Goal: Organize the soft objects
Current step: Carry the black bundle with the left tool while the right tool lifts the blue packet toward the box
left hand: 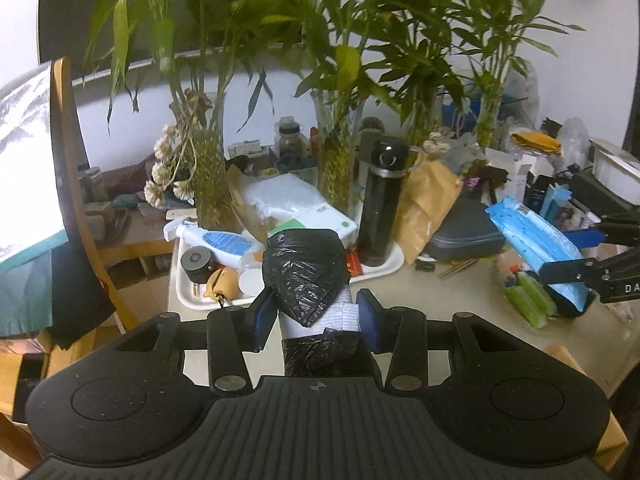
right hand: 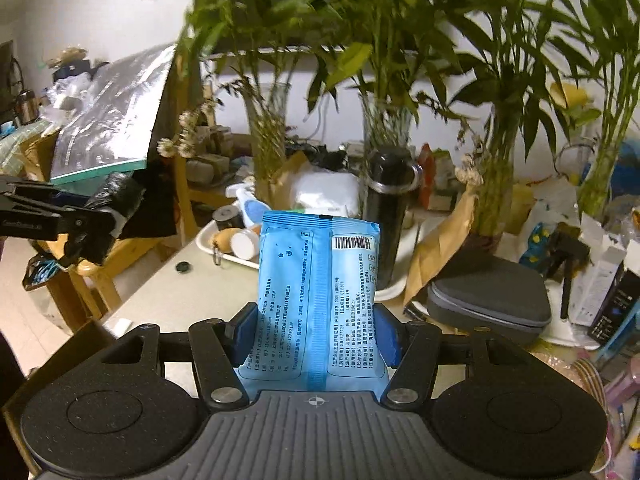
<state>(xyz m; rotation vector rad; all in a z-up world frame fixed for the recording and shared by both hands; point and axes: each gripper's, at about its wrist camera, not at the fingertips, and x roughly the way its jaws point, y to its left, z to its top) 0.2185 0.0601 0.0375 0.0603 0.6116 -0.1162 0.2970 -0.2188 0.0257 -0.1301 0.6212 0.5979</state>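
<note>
Glossy blue plastic packet (right hand: 318, 292) — crinkled black plastic bag roll (left hand: 306, 276), shiny

White wall (left hand: 280, 92) behind a cluttered table (left hand: 460, 292), wooden chair (left hand: 66, 128) beside it.

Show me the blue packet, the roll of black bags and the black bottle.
blue packet (right hand: 318, 300): right wrist view, middle seam.
roll of black bags (left hand: 306, 268): left wrist view, loose black plastic.
black bottle (left hand: 379, 208): left wrist view, body.

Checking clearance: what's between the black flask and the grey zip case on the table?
A crumpled brown paper bag leans between the black flask and grey zip case; both wrist views show it.
</note>
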